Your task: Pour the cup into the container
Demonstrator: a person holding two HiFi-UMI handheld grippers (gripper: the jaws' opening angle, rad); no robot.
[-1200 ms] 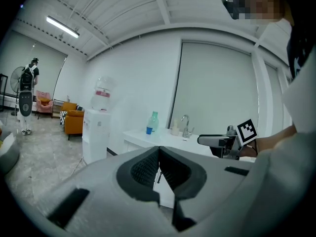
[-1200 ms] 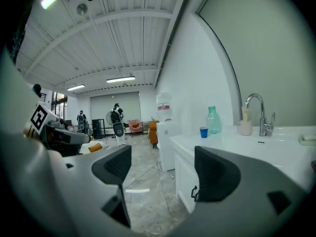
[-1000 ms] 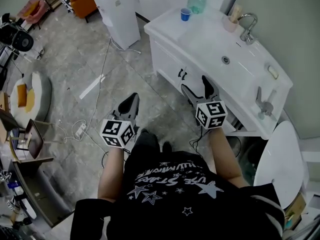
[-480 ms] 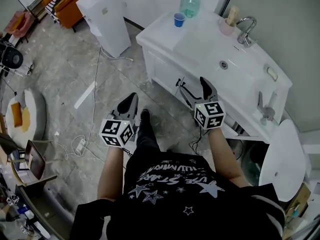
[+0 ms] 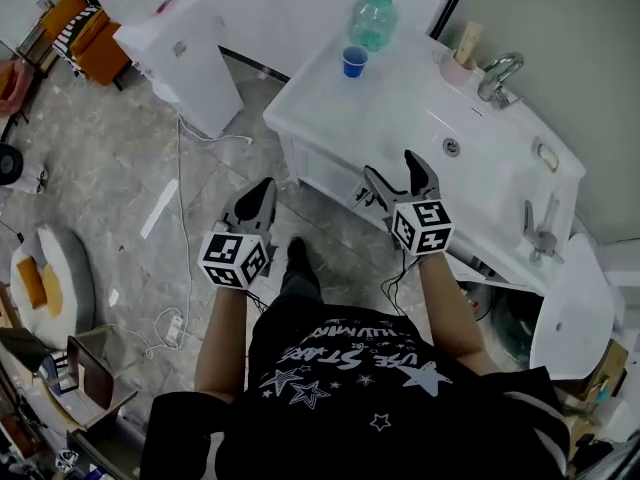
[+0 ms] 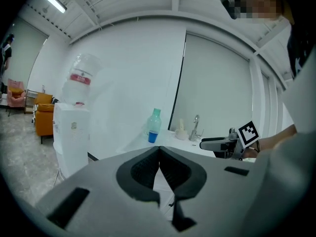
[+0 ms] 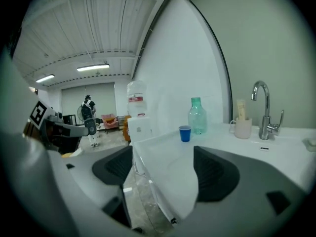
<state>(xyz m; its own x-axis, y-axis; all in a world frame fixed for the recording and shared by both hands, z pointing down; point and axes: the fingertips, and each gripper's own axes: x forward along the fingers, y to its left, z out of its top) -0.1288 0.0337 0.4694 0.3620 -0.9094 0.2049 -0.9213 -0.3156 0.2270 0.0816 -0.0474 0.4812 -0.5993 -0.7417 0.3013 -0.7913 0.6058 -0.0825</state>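
Note:
A small blue cup point(image 5: 354, 61) point(image 6: 153, 137) point(image 7: 184, 133) stands on the white vanity counter point(image 5: 400, 108), just in front of a green-tinted bottle point(image 5: 372, 15) point(image 6: 154, 120) point(image 7: 197, 115). My right gripper point(image 5: 396, 174) hovers open at the counter's front edge, well short of the cup, holding nothing. My left gripper point(image 5: 261, 190) hangs over the floor to the left of the cabinet, its jaws pressed together and empty. In the left gripper view the right gripper point(image 6: 222, 143) shows at the right.
A sink basin point(image 5: 480, 168) with a faucet point(image 5: 497, 75) point(image 7: 262, 108) and a beige cup of toothbrushes point(image 5: 462, 56) point(image 7: 242, 124) fills the counter's right side. A white water dispenser point(image 5: 180, 53) point(image 6: 71, 132) stands to the left. Cables point(image 5: 175, 268) run across the tile floor.
The view has drawn closer to the vanity. The counter, cup and bottle sit lower and nearer. Both grippers have kept their pose ahead of the body.

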